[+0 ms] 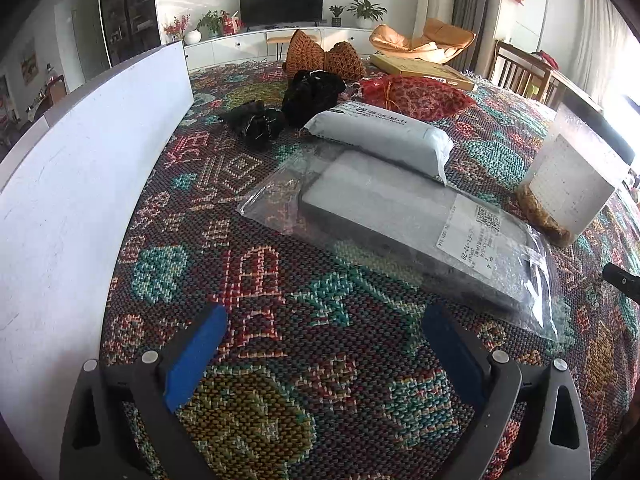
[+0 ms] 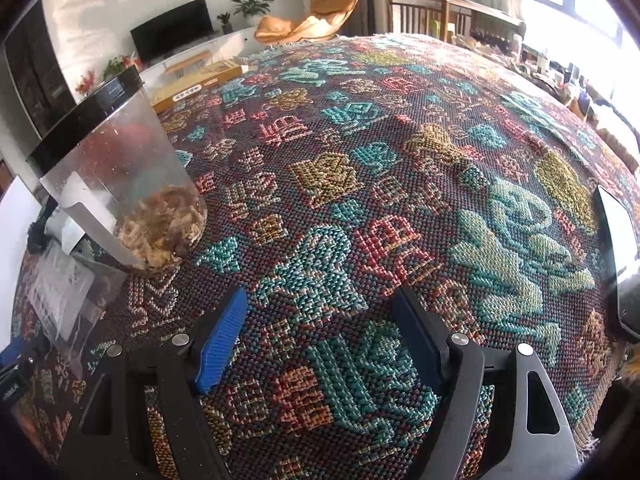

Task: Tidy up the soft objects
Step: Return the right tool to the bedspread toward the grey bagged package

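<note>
Both our hand-held grippers, left (image 1: 320,344) and right (image 2: 320,336), hang wide open with nothing in them. The grey block in a clear crinkly plastic bag (image 1: 404,224) lies just ahead of the left one on the woven patterned worktop (image 1: 256,288). It looks light, probably squashy, with slippery film, so we'd pinch across the near narrow end.

From my right gripper's view, the dark flat tablet-like slab (image 2: 618,256) runs off the right edge, so I can't tell what it is. The clear plastic bag (image 2: 66,292) is cut by the left edge, its print unreadable. In my left view, the grey block's (image 1: 384,216) label text is too small, and the white board (image 1: 80,184) leaves the frame.
</note>
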Demonstrator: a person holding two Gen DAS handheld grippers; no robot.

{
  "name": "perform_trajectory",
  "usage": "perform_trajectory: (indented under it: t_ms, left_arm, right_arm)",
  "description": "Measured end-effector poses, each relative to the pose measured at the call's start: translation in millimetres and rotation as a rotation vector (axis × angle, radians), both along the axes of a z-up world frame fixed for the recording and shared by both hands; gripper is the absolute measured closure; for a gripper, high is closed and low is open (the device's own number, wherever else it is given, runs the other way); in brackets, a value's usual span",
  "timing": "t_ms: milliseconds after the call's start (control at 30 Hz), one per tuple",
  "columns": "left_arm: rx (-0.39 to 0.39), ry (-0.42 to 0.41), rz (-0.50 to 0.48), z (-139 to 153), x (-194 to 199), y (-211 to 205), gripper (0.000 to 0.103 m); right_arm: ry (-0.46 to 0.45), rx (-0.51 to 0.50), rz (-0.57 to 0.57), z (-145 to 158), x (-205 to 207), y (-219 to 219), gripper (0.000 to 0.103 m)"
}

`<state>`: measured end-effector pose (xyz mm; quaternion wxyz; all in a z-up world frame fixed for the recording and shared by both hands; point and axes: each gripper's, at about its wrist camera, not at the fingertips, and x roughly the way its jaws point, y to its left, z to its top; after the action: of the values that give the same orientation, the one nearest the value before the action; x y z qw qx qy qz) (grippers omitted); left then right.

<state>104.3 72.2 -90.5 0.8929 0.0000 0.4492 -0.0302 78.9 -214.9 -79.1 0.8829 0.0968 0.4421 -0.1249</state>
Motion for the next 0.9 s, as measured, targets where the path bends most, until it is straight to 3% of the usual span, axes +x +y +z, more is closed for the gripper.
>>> perform_trajectory:
  t_ms: [100, 900]
  left_arm:
    - [0.009, 0.013, -0.005, -0.5, 0.6, -2.8, 0.0]
    - [0.012, 0.014, -0.008, -0.3, 1.1, -4.0, 0.0]
  right_arm:
    - [0.017, -0.064, 0.013, -3.5, 2.2, 10.5, 0.02]
    - [0.007, -0.057, 0.01, -5.4, 1.4, 8.0, 0.016]
